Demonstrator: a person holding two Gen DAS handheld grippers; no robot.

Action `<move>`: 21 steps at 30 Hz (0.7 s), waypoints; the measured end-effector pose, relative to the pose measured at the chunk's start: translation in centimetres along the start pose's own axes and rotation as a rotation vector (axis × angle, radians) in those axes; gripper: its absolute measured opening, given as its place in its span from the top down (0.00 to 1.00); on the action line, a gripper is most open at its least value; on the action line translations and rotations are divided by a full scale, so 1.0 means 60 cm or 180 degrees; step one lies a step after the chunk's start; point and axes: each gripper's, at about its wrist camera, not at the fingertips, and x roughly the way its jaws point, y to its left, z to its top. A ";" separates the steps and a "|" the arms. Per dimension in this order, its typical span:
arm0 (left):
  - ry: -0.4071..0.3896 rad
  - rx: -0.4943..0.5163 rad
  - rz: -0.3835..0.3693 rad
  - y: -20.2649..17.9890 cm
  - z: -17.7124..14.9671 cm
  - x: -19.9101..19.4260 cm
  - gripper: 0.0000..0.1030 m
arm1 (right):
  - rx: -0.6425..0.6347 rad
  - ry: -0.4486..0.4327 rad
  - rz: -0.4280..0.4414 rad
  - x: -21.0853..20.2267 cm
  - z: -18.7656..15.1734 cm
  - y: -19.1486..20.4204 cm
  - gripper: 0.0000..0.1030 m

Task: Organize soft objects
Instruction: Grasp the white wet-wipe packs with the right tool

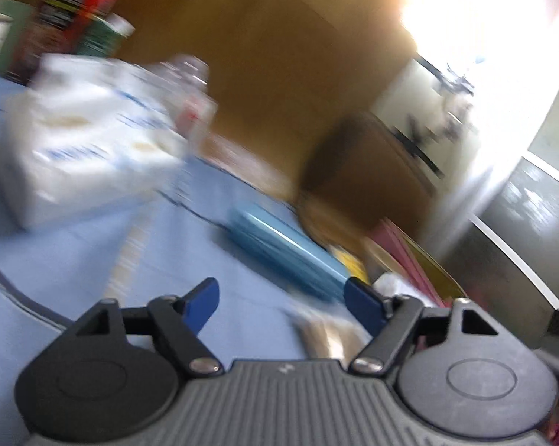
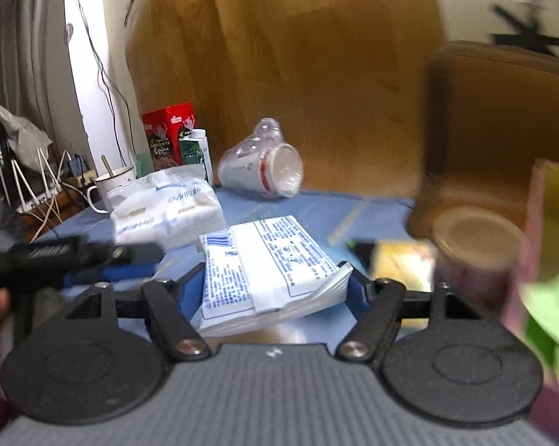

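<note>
My right gripper (image 2: 273, 290) is shut on a white tissue pack with blue print (image 2: 272, 260) and holds it above the blue tabletop (image 2: 327, 208). A larger white tissue pack (image 2: 166, 206) lies behind it to the left; it also shows in the blurred left wrist view (image 1: 82, 137). My left gripper (image 1: 283, 306) is open and empty above the blue tabletop (image 1: 93, 260); it shows in the right wrist view as a black shape (image 2: 64, 260) at the left. A blue flat pack (image 1: 286, 249) lies just ahead of the left gripper.
A bagged stack of plastic cups (image 2: 264, 167) lies on its side at the back. A red box (image 2: 168, 133), a green carton (image 2: 195, 152) and a white mug (image 2: 112, 186) stand at the back left. A brown chair (image 2: 502, 119) and pink and green items (image 2: 550, 260) are at the right.
</note>
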 end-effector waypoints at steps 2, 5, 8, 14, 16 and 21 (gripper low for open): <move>0.0201 0.0111 -0.0235 -0.040 -0.018 0.011 0.35 | 0.0029 0.0029 -0.0073 -0.045 -0.038 -0.009 0.26; 0.0551 0.0335 -0.0495 -0.104 -0.048 0.034 0.36 | 0.0047 0.0151 -0.0122 -0.084 -0.083 -0.017 0.26; 0.0842 0.0577 -0.0539 -0.158 -0.076 0.061 0.36 | 0.0029 0.0204 -0.0075 -0.106 -0.112 -0.016 0.26; 0.1143 0.0659 -0.0385 -0.190 -0.112 0.095 0.35 | -0.0127 0.0222 -0.0061 -0.119 -0.134 -0.008 0.20; 0.1182 0.0664 -0.0386 -0.194 -0.116 0.095 0.35 | -0.0186 0.0246 -0.0187 -0.124 -0.145 -0.010 0.18; 0.1252 0.0756 -0.0381 -0.215 -0.127 0.097 0.35 | -0.0245 0.0189 -0.0322 -0.154 -0.172 -0.020 0.17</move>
